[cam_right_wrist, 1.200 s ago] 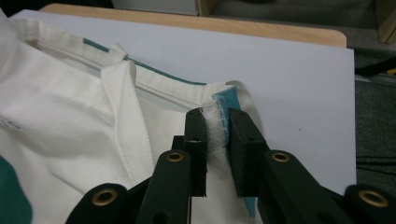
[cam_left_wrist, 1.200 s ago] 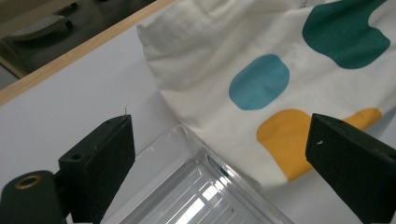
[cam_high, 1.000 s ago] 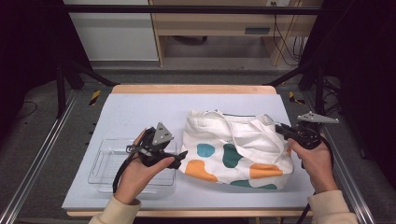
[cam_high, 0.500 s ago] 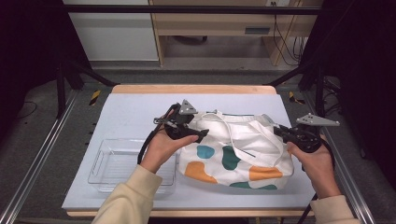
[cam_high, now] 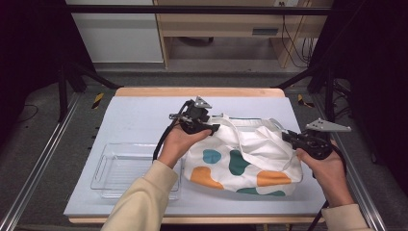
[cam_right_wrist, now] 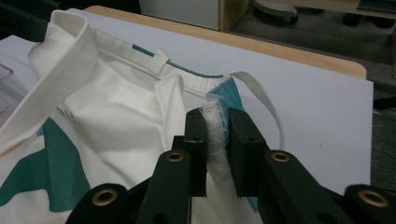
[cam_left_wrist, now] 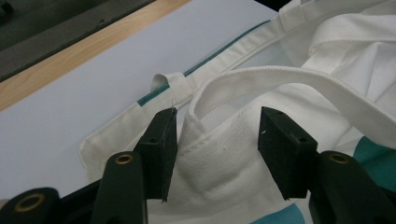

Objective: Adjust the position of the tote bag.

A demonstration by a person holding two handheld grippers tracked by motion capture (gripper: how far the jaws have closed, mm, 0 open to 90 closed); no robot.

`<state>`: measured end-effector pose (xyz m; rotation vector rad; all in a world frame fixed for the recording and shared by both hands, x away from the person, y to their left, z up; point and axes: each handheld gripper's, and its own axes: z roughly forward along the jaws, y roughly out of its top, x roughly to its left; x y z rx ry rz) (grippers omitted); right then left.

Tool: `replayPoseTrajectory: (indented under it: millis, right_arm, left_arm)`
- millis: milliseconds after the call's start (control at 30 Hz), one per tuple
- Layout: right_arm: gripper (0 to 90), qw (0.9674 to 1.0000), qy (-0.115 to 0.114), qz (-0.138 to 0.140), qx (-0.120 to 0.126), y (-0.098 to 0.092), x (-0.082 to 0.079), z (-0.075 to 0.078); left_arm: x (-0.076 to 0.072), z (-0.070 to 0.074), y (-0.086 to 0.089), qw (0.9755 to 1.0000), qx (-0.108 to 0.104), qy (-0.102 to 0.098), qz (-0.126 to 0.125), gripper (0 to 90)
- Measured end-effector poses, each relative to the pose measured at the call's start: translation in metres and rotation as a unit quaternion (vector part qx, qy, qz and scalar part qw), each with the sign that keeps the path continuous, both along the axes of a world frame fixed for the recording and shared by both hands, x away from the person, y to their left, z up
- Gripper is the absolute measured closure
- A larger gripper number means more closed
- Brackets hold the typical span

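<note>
A white cloth tote bag (cam_high: 240, 159) with teal and orange blotches lies on the pale blue mat (cam_high: 144, 115). My left gripper (cam_high: 214, 126) is at the bag's upper left corner. In the left gripper view its jaws (cam_left_wrist: 217, 135) straddle the rim where a white strap (cam_left_wrist: 280, 77) is sewn on. They have just been closing, and I see no squeeze on the cloth. My right gripper (cam_high: 288, 137) is at the bag's right edge. In the right gripper view its jaws (cam_right_wrist: 217, 135) are shut on a fold of the bag's rim (cam_right_wrist: 214, 126).
A clear plastic tray (cam_high: 103, 159) sits on the mat left of the bag, partly under the left forearm. The mat lies on a wooden table (cam_high: 192, 91). Metal rails run along both sides of the table.
The left hand has swung from above the clear tray to the bag's upper left corner, and its jaws have narrowed around the rim. The right hand has stayed put on the bag's right edge.
</note>
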<state>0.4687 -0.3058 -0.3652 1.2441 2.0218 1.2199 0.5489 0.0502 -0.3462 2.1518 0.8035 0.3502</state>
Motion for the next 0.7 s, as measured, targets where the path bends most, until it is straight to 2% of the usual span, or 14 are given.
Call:
replayPoseTrajectory:
  millis: [100,133,200,233,267,333,367,467,567,600,700]
  right_arm:
    - [78.7,1.0000,0.000,0.002,0.003,-0.001,-0.003,0.000]
    - [78.7,1.0000,0.000,0.003,0.002,-0.002,-0.005,-0.001]
    - [78.7,1.0000,0.001,0.004,0.002,-0.002,-0.005,-0.001]
    - [78.7,1.0000,-0.001,0.002,0.005,-0.003,-0.006,-0.001]
    - [78.7,1.0000,-0.001,0.002,0.005,-0.003,-0.006,-0.001]
    - [78.7,1.0000,-0.001,0.002,0.003,-0.003,-0.008,-0.002]
    - [78.7,1.0000,-0.001,0.002,0.003,-0.003,-0.008,-0.002]
    - [78.7,1.0000,-0.003,0.001,0.003,-0.004,-0.011,-0.002]
    - [78.7,1.0000,-0.005,0.002,0.002,-0.004,-0.012,-0.002]
    - [78.7,1.0000,-0.003,0.002,0.003,-0.005,-0.012,-0.003]
    - [78.8,1.0000,-0.006,0.002,0.006,-0.005,-0.013,-0.003]
  left_arm:
    - [0.000,0.000,0.000,0.9999,0.006,0.010,0.005,53.3]
    - [0.000,0.000,0.001,0.9999,0.005,0.008,0.008,59.9]
    - [-0.001,0.000,0.001,0.9998,0.011,0.012,0.009,61.7]
    - [-0.001,0.000,0.001,0.9998,0.013,0.010,0.010,67.3]
    - [-0.001,-0.001,0.002,0.9998,0.012,0.009,0.012,67.3]
    - [-0.002,-0.001,0.003,0.9998,0.006,0.020,0.001,80.6]
    - [-0.002,-0.002,0.002,0.9996,0.015,0.023,-0.001,80.6]
    - [-0.001,-0.005,0.001,0.9995,0.018,0.025,-0.003,86.8]
    - [-0.002,-0.004,0.002,0.9996,0.015,0.023,-0.006,79.4]
    - [-0.003,-0.001,0.003,0.9999,0.012,0.010,-0.003,77.8]
    - [-0.003,0.002,0.005,1.0000,0.005,0.000,0.004,74.0]
